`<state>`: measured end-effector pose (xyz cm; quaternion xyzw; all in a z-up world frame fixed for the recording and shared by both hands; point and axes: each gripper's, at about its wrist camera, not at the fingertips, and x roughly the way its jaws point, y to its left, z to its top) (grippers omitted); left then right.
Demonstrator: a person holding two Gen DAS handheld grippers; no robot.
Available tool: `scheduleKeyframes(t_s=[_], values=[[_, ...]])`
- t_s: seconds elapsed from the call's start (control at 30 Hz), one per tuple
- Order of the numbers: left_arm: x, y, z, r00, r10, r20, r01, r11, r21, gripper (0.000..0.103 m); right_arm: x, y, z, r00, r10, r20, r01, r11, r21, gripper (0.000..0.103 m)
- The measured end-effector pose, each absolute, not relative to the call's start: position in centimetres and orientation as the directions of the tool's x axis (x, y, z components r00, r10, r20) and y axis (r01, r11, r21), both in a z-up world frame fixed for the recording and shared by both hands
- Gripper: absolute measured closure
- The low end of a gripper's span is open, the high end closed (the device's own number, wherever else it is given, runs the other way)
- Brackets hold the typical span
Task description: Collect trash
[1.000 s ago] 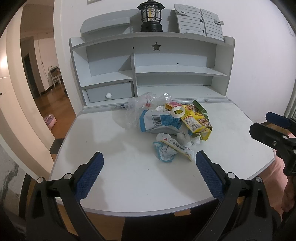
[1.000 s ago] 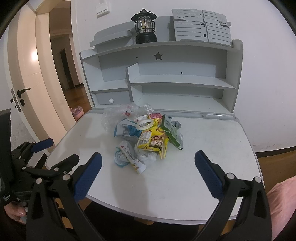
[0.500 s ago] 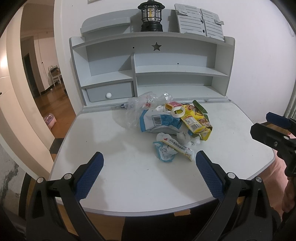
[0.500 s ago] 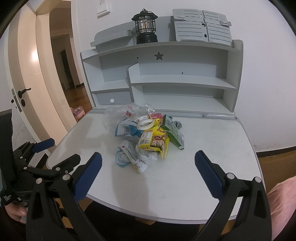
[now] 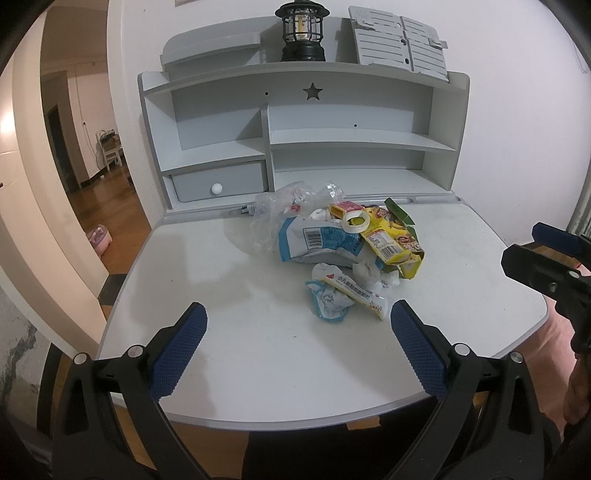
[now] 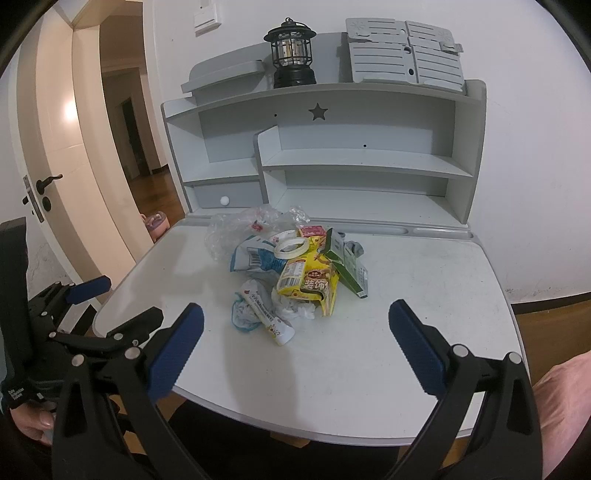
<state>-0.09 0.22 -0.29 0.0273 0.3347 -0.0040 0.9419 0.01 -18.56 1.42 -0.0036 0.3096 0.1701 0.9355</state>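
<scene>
Change: none of note across the last second — both views match, nothing displaced.
Trash pile (image 5: 343, 251): mid-desk (image 5: 229, 350), heaped, untouched.
Left gripper (image 5: 295, 343): spread wide, empty, short of the pile.
Right gripper (image 6: 295, 343): likewise released, empty.
Meaning: collection not begun — approach pending.

A white desk (image 5: 229, 343) stood against the wall, with a grey-and-white shelf unit (image 5: 369, 136) at its back. A black lantern (image 5: 303, 31) sat on top of the unit, beside a folded grey stand (image 5: 399, 46). A small drawer (image 5: 218, 181) with a round knob sat low on the left. A wooden door (image 6: 48, 162) stood open.
</scene>
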Motion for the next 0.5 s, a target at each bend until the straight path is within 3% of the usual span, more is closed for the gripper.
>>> scheduleKeyframes(t_s=[0.5], values=[[0.15,0.24,-0.79,0.773,0.009,-0.634,0.023,0.999,0.041,0.006,0.20,-18.69,1.41,0.751,0.313,-0.581,-0.318,0.943,0.097,0.006]])
